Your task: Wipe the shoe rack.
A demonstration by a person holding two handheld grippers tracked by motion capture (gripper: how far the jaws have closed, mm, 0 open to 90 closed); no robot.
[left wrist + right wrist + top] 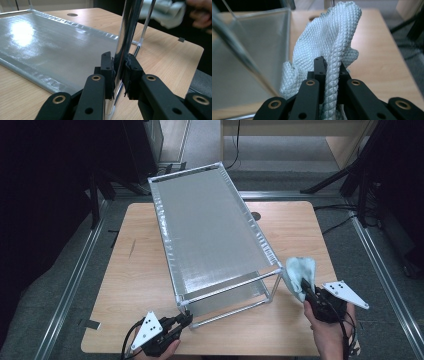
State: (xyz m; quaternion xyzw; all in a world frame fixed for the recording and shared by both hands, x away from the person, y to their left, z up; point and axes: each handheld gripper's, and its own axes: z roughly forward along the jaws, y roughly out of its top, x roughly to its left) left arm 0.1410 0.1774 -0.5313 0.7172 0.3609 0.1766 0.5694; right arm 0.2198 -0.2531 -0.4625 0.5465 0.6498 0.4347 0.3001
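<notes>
Rack (210, 230) stands on the table (140, 270), running from far left to near right. Left gripper (186, 319) sits at the rack's near left post (125, 42). Cloth (301, 276) and right gripper (306, 295) lie just right of the rack's near right corner.

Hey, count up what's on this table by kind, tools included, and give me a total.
Metal rack: 1
Cloth: 1
Tools: 2, the left tool shut on a rack leg, the right tool shut on the cloth
Total: 4
</notes>
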